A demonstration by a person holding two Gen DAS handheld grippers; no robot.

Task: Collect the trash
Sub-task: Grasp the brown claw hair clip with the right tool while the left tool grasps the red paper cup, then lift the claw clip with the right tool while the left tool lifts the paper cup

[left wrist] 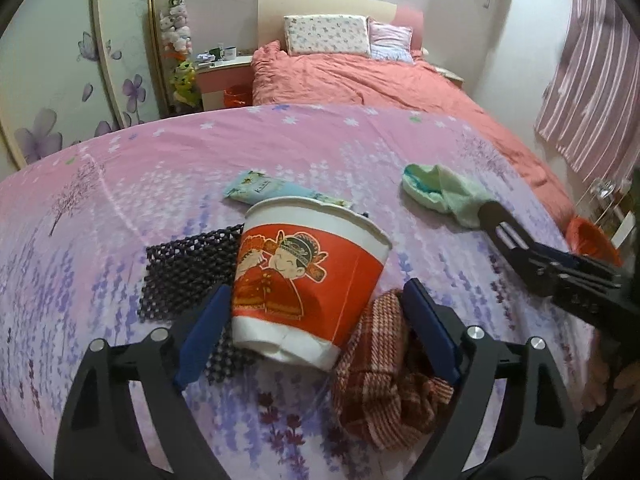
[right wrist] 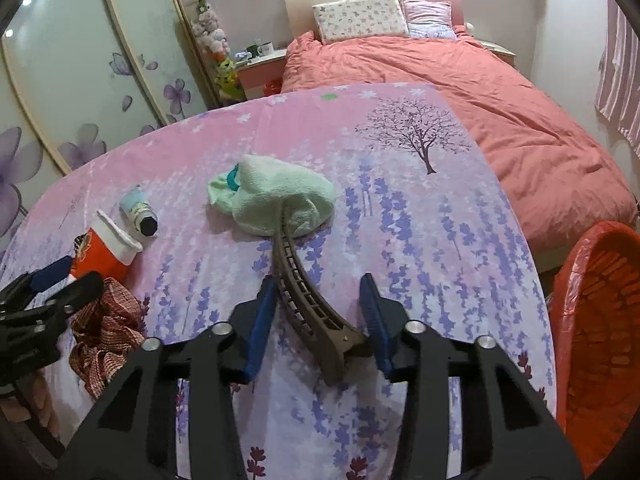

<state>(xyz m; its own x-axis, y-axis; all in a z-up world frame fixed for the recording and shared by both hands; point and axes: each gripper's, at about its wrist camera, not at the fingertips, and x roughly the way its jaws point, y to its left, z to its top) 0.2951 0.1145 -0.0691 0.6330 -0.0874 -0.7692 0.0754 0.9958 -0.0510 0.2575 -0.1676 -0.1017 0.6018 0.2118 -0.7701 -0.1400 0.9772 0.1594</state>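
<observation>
A red and white paper cup [left wrist: 308, 276] with a cartoon figure stands tilted between the open fingers of my left gripper [left wrist: 316, 312]; it also shows in the right wrist view [right wrist: 106, 250]. The left pad is close to the cup, the right pad [left wrist: 430, 328] is apart from it. My right gripper [right wrist: 318, 308] is open around a curved brown plastic piece [right wrist: 308, 300] whose far end lies under a light green cloth [right wrist: 276, 198]. A pale blue tube [right wrist: 138, 212] lies behind the cup. A red bin [right wrist: 596, 340] stands at the right.
A red checked cloth [left wrist: 384, 376] lies by the cup. A black mesh mat [left wrist: 188, 272] lies under the cup's left side. All rest on a pink and purple floral sheet [right wrist: 400, 240]. A bed with a salmon duvet [right wrist: 480, 92] is behind.
</observation>
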